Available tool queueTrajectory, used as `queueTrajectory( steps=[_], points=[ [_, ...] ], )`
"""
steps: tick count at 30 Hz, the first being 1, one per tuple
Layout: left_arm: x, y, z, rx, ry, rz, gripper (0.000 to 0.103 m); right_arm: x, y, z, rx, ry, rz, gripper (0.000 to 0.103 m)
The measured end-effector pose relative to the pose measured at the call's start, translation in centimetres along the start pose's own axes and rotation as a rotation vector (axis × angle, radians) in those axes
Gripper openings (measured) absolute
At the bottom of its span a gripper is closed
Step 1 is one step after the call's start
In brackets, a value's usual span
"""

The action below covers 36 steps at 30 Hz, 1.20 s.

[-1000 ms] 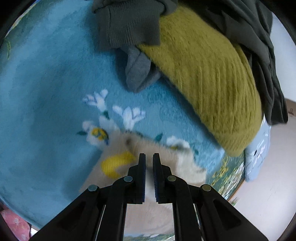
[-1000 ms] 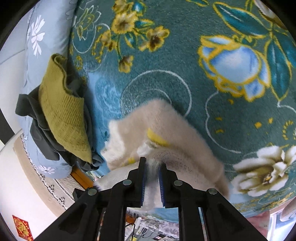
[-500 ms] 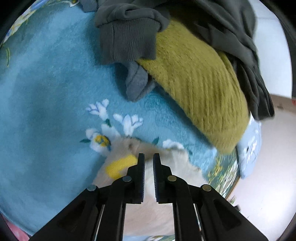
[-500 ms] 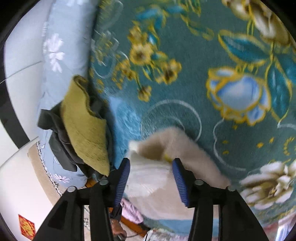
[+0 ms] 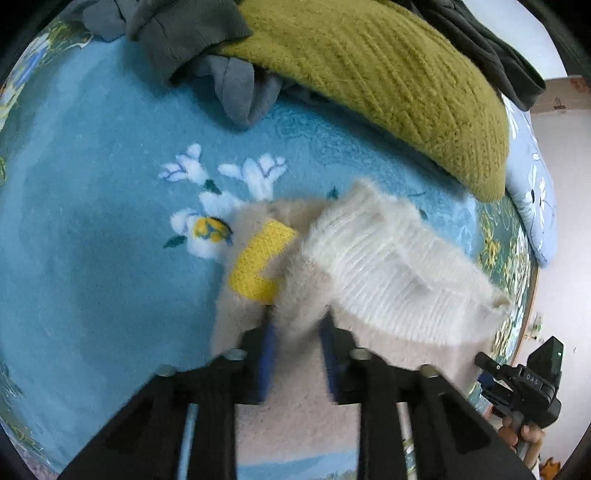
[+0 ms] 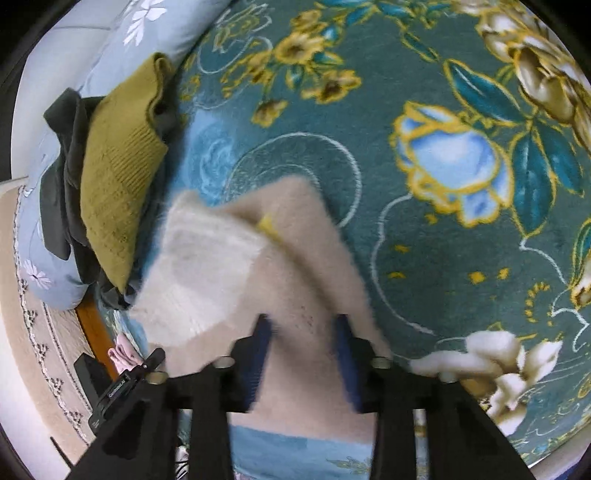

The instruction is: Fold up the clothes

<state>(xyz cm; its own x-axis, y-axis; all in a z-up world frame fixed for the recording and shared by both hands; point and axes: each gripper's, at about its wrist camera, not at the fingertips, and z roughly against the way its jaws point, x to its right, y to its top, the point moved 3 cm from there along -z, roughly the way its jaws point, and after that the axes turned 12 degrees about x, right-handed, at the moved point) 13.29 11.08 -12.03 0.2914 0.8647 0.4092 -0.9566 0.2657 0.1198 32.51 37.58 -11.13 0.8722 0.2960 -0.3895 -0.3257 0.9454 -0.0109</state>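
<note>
A fluffy cream sweater [image 5: 388, 273] with a yellow patch [image 5: 258, 258] lies folded on the teal floral blanket [image 5: 92, 184]. Its ribbed white part lies on top. My left gripper [image 5: 297, 332] is open, its jaws apart over the sweater's near edge, with a fold of cream fabric lying between them. In the right wrist view the same sweater [image 6: 240, 258] lies below my right gripper [image 6: 303, 332], which is open with its jaws wide apart above the fabric. The right gripper's body shows at the lower right of the left wrist view [image 5: 532, 384].
A pile of an olive knit sweater [image 5: 388, 74] and dark grey garments [image 5: 192, 33] lies beyond the cream sweater, also seen in the right wrist view [image 6: 114, 177]. A light blue flowered pillow [image 6: 48, 273] and the bed's wooden edge [image 6: 92, 328] lie at the left.
Both grippers have opened and let go of the cream sweater. The right opened half a second ago, the left just now. The sweater now lies folded on the blanket.
</note>
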Motion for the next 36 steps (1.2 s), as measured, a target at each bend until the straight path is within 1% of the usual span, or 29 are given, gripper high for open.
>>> queueTrajectory(
  steps=[1,2,3,5,6,8,10,12,14,15,18,19,20,21,22,23,25,26,27,29,31,34,36],
  points=[
    [0.2,0.0,0.4,0.021,-0.010,-0.015,0.013,-0.2,0.0,0.1,0.009,0.006,0.012,0.023],
    [0.4,0.0,0.7,0.042,-0.021,-0.031,0.012,-0.4,0.0,0.3,0.018,0.012,0.024,0.019],
    [0.5,0.0,1.2,0.065,-0.036,-0.041,0.012,-0.6,0.1,0.4,0.027,0.019,0.036,0.018],
    [0.1,-0.1,1.6,0.087,-0.051,-0.027,0.012,-1.0,0.1,0.6,0.045,0.031,0.061,0.017],
    [-0.5,-0.1,1.5,0.086,-0.051,-0.007,0.012,-0.9,0.2,0.6,0.049,0.032,0.060,0.017],
    [-1.4,-0.2,1.0,0.079,-0.045,0.046,0.012,0.3,0.4,0.2,0.045,0.020,0.019,0.017],
    [-1.9,-0.4,0.1,0.065,-0.035,0.070,0.012,1.2,0.3,-0.2,0.041,0.014,-0.021,0.017],
    [-1.5,-0.3,-0.5,0.061,-0.028,0.076,0.013,1.5,0.4,-0.5,0.043,0.010,-0.035,0.017],
    [-1.5,-0.2,-0.6,0.048,-0.026,0.072,0.013,1.5,0.5,-0.6,0.042,0.005,-0.026,0.018],
    [-1.5,-0.2,-0.6,0.041,-0.027,0.068,0.014,1.4,0.5,-0.6,0.039,0.004,-0.013,0.020],
    [-1.6,0.0,0.1,0.021,-0.053,0.062,0.014,1.0,0.7,-0.2,0.024,0.000,0.049,0.025],
    [-1.6,0.0,0.4,0.021,-0.064,0.059,0.017,0.9,0.7,-0.1,0.021,-0.002,0.071,0.030],
    [-1.7,0.0,0.7,0.022,-0.072,0.053,0.019,0.8,0.6,0.2,0.025,-0.007,0.095,0.039],
    [-1.8,0.0,1.0,0.026,-0.066,0.040,0.024,0.9,0.6,0.5,0.035,-0.015,0.118,0.043],
    [-1.9,0.0,1.2,0.029,-0.059,0.027,0.033,0.9,0.7,0.7,0.044,-0.023,0.139,0.049],
    [-2.0,0.0,1.4,0.032,-0.042,0.008,0.037,1.1,0.7,0.9,0.050,-0.027,0.151,0.055],
    [-2.2,-0.2,1.0,0.027,-0.039,-0.009,0.051,1.6,0.6,0.8,0.051,-0.027,0.160,0.062],
    [-2.3,-0.3,0.9,0.024,-0.037,-0.018,0.054,1.8,0.5,0.6,0.044,-0.022,0.154,0.063],
    [-2.4,-0.5,0.7,0.018,-0.039,-0.023,0.060,2.0,0.4,0.3,0.035,-0.016,0.145,0.064],
    [-3.5,-0.9,-0.4,-0.020,-0.086,0.021,0.065,2.4,0.4,-0.3,0.016,-0.002,0.123,0.067],
    [-4.6,-1.2,-1.1,-0.036,-0.125,0.070,0.075,2.4,0.6,-0.9,0.005,0.018,0.116,0.068],
    [-6.2,-1.2,-2.2,-0.060,-0.194,0.164,0.080,2.4,0.8,-1.8,-0.011,0.046,0.106,0.071],
    [-6.4,-1.0,-2.4,-0.070,-0.225,0.172,0.082,2.4,1.0,-2.4,-0.022,0.065,0.099,0.075]
  ],
)
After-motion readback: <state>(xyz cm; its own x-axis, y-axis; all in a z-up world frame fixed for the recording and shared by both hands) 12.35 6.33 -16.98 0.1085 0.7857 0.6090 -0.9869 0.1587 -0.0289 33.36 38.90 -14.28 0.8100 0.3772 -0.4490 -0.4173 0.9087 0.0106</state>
